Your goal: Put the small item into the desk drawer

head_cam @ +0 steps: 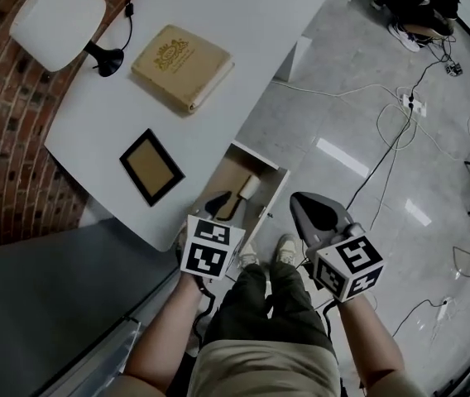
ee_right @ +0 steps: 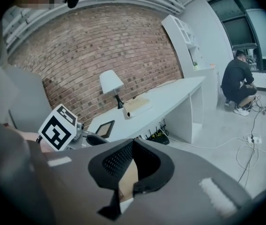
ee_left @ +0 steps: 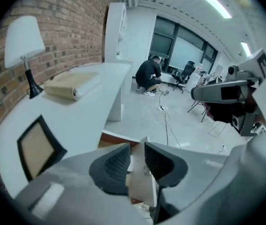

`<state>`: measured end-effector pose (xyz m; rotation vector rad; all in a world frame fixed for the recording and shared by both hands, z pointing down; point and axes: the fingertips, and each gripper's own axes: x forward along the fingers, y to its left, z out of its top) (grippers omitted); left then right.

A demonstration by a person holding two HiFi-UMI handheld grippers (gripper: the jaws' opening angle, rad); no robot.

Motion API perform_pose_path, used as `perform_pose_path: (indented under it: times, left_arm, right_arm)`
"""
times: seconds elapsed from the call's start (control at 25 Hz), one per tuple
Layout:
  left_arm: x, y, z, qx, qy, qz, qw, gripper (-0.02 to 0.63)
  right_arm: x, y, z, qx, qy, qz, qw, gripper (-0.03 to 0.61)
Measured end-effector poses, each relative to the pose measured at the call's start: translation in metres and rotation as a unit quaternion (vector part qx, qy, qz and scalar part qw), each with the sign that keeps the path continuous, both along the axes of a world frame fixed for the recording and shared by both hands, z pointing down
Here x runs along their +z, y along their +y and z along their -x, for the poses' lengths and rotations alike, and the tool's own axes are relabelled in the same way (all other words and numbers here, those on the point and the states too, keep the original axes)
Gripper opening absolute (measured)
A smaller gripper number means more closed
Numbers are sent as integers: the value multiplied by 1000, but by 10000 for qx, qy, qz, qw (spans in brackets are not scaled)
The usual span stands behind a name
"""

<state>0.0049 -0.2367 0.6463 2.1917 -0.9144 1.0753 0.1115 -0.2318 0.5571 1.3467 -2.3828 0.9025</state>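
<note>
In the head view the wooden desk drawer [head_cam: 273, 190] stands pulled out under the white desk [head_cam: 243, 15]. A small pale item [head_cam: 250, 187] lies inside it near the far end. My left gripper [head_cam: 218, 200] hangs above the drawer's near part, and in the left gripper view this gripper [ee_left: 136, 157] has its jaws apart with nothing between them; the drawer's rim [ee_left: 119, 138] shows beyond them. My right gripper [head_cam: 299, 198] is held to the right of the drawer, over the floor. In the right gripper view that gripper [ee_right: 133, 145] has its tips together and holds nothing.
On the desk stand a white lamp [head_cam: 57, 23], a tan book [head_cam: 181, 66] and a dark-framed picture [head_cam: 151, 166]. Cables [head_cam: 392, 139] run across the grey floor. A person [head_cam: 417, 2] crouches at the far right. A grey cabinet [head_cam: 45, 304] sits at the left.
</note>
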Motion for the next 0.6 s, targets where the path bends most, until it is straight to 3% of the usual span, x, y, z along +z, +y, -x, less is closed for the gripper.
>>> perform_pose_path:
  times: [0.28,0.6]
  left_arm:
    - [-137,-1,11,75,314,-1241,9917,84]
    - [-258,15,33,63,538,-2382,9697,34]
  right_arm:
    - [-111,13,10,-36,0,-687,9976,3]
    - [-210,38,28,-238,72,-1470,9888,3]
